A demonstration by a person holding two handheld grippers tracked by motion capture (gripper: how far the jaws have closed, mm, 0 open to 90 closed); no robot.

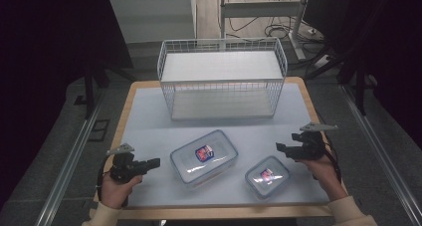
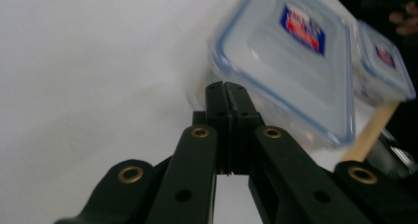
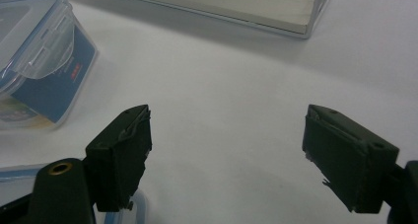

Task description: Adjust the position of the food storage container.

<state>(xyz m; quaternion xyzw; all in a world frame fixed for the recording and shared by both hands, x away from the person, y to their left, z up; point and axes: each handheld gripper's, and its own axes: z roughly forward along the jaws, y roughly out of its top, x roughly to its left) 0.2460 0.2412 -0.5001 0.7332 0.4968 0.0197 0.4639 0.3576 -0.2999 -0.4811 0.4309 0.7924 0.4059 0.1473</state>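
The left gripper [image 1: 152, 163], jaws pressed together, sits just left of the large lidded container [image 1: 204, 157]; the right gripper [image 1: 281, 147], jaws spread, hovers beside the small lidded container [image 1: 266, 176]. Closed jaws could shove the smooth box aside.

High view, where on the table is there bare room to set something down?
Bare strip between the wire basket and the large container. Also bare: front left corner of the table. Crowded at the front right, where the small container sits by the right tongs.
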